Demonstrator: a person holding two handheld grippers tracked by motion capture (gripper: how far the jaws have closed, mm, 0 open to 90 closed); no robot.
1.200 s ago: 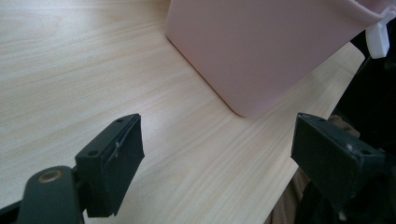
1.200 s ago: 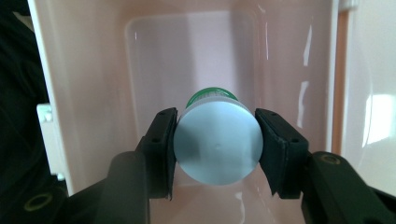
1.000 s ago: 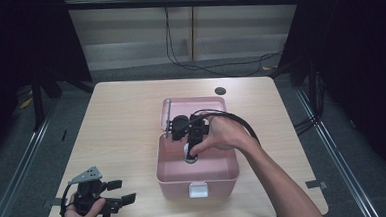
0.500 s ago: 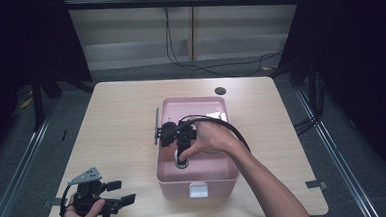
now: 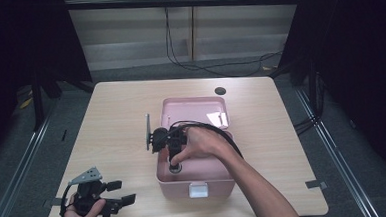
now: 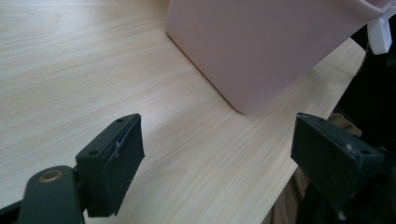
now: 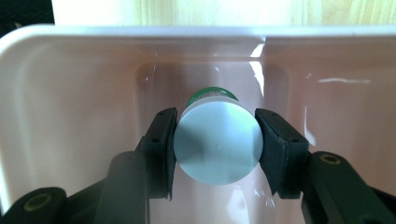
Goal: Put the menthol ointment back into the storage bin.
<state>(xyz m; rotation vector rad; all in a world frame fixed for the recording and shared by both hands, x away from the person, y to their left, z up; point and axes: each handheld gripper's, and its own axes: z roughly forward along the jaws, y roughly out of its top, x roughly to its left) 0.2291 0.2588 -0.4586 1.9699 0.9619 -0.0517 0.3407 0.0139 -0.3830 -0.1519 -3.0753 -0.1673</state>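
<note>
A pink plastic box (image 5: 171, 182) stands open on the wooden table (image 5: 111, 113). My right gripper (image 5: 175, 162) reaches down into its near half, held by a hand. In the right gripper view this gripper (image 7: 217, 140) is shut on a small bottle (image 7: 217, 147). The bottle's pale round base faces the camera, its green cap (image 7: 212, 92) points at the box's inner wall (image 7: 70, 93). My left gripper (image 5: 121, 191) rests open near the table's front left corner. Nothing lies between its fingers (image 6: 116, 158), and the box's outer wall (image 6: 261, 46) stands ahead of them.
The box's raised lid (image 5: 196, 111) lies back behind it, and a white latch (image 5: 199, 189) hangs on its front wall. A small dark disc (image 5: 220, 91) sits on the table behind the box. The right gripper's cable (image 5: 227, 136) loops over the box's right rim.
My right gripper has moved left and toward the near end of the box, going lower inside it with the bottle. The left gripper has stayed where it was.
</note>
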